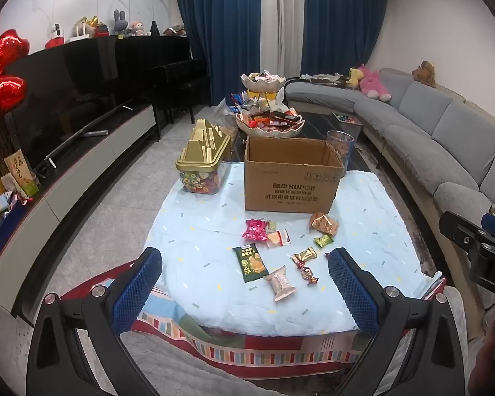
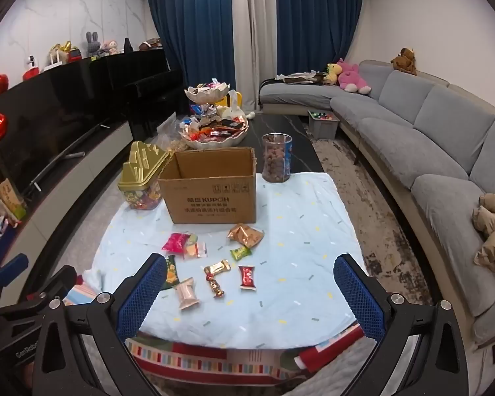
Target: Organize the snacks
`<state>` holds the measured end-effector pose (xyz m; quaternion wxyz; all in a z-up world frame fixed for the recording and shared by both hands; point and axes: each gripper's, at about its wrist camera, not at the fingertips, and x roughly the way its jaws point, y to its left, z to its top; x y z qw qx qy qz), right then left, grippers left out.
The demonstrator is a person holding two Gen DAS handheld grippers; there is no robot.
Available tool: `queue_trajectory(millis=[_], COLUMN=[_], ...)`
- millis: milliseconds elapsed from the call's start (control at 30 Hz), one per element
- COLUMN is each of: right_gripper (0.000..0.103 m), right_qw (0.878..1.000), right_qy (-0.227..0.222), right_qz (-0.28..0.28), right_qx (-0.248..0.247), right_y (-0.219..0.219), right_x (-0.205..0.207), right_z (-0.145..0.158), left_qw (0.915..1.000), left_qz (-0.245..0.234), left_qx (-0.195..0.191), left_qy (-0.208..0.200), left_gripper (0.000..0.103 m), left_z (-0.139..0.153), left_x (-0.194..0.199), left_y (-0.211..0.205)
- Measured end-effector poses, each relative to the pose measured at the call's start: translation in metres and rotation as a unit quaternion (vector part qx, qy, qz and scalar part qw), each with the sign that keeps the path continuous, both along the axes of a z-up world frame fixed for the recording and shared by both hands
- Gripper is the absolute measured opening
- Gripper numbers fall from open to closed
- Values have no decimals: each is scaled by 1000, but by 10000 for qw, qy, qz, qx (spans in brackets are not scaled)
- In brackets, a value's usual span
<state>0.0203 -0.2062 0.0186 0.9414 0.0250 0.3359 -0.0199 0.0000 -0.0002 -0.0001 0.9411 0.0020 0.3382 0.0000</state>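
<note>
Several wrapped snacks lie loose on a light blue cloth (image 1: 363, 217) (image 2: 307, 231): a pink pack (image 1: 256, 229) (image 2: 176, 242), a green cracker pack (image 1: 249, 262), a gold pouch (image 1: 324, 222) (image 2: 246, 234), a red pack (image 2: 247, 277), a clear pack (image 1: 282, 282) (image 2: 187, 293). Behind them stands an open cardboard box (image 1: 290, 178) (image 2: 211, 191). My left gripper (image 1: 246, 293) is open and empty, held above the near snacks. My right gripper (image 2: 250, 297) is open and empty, above the cloth's near edge.
A gold-lidded candy tub (image 1: 203, 161) (image 2: 143, 178) stands left of the box, a clear jar of nuts (image 2: 276, 157) to its right. A tiered snack bowl (image 1: 269, 122) (image 2: 213, 132) stands behind. A grey sofa (image 2: 429, 151) runs on the right, a TV cabinet (image 1: 82, 165) on the left.
</note>
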Motion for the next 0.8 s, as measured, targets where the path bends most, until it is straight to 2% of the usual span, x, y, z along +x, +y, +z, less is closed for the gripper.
queue_trajectory(millis=[600, 800], right_gripper=[102, 102], right_qw=[10000, 10000], right_qy=[13, 65], right_qz=[-4, 6], right_qx=[5, 17], right_y=[0, -1], right_x=[2, -1], right_z=[1, -8], left_qw=[10000, 10000], left_qz=[-4, -1], left_qx=[1, 10], left_qy=[46, 49], left_gripper=[103, 103], left_z=[0, 0], left_x=[0, 0], left_y=[0, 1])
